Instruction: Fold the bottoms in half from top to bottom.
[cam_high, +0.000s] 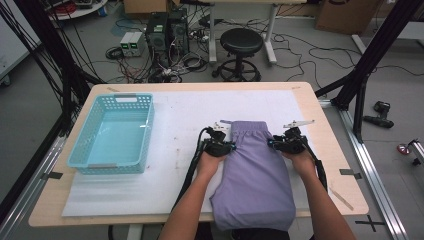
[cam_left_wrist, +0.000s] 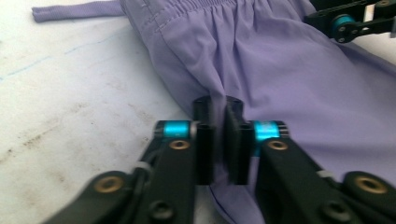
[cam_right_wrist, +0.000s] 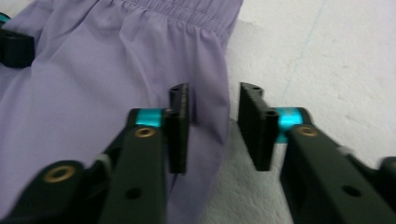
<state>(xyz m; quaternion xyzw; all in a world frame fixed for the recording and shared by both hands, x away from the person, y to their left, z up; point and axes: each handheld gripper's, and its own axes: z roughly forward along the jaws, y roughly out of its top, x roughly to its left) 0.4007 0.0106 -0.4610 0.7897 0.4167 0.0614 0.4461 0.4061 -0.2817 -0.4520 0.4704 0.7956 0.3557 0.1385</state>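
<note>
Jaws of the left gripper (cam_left_wrist: 218, 140) are pinched together on a fold of the purple shorts' (cam_left_wrist: 280, 79) left edge, the cloth puckering up between the pads. The right gripper (cam_right_wrist: 215, 126) straddles the opposite edge of the garment with a gap between its pads, one jaw over the fabric and the other over the bare white mat (cam_right_wrist: 327, 56); nothing is pressed between them. In the high view the left gripper (cam_high: 218, 145) and right gripper (cam_high: 286, 144) sit on either side of the purple shorts (cam_high: 255, 175) just below the elastic waistband, both forearms coming up from the bottom edge, hands low and close to the table (cam_high: 320, 107). The shorts lie flat on the mat at centre-right, waistband away from the person, the near end hanging over the table's front edge and out of sight. A turquoise basket (cam_high: 85, 145) stands well apart at the left. Both gripper views are motion-blurred near the jaws.
</note>
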